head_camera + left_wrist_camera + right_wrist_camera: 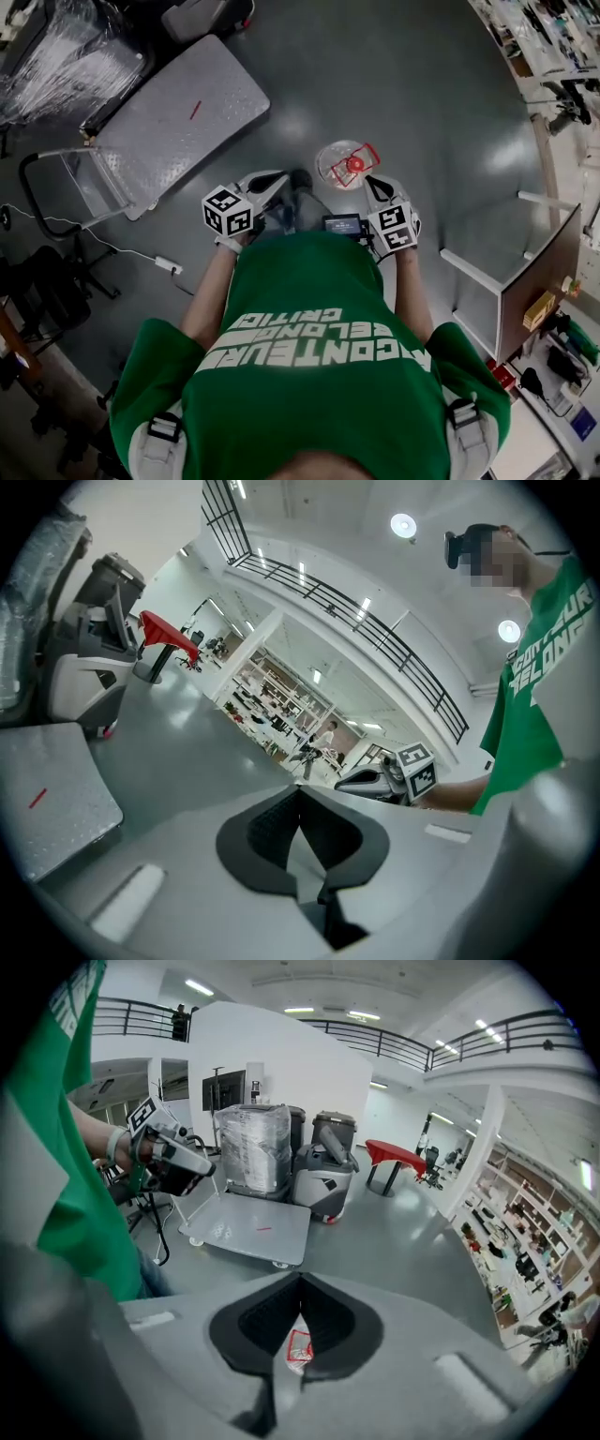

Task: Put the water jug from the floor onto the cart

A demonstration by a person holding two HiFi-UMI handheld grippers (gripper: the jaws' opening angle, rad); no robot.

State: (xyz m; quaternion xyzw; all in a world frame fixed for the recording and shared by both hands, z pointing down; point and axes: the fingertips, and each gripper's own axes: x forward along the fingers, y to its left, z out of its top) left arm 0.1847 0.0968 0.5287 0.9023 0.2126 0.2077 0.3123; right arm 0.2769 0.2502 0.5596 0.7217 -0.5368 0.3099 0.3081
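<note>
Your left hand-held gripper [279, 180] and right hand-held gripper [374, 187] both pressed together, empty. Reach water jug [345, 165] on floor [403, 84] like this: you shove or tip it, no grip.

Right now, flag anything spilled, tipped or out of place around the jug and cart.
Nothing is spilled or tipped. The water jug stands upright on the floor with no puddle, and the cart sits flat. One oddity: a loose cable with a white adapter trails beside the cart.
</note>
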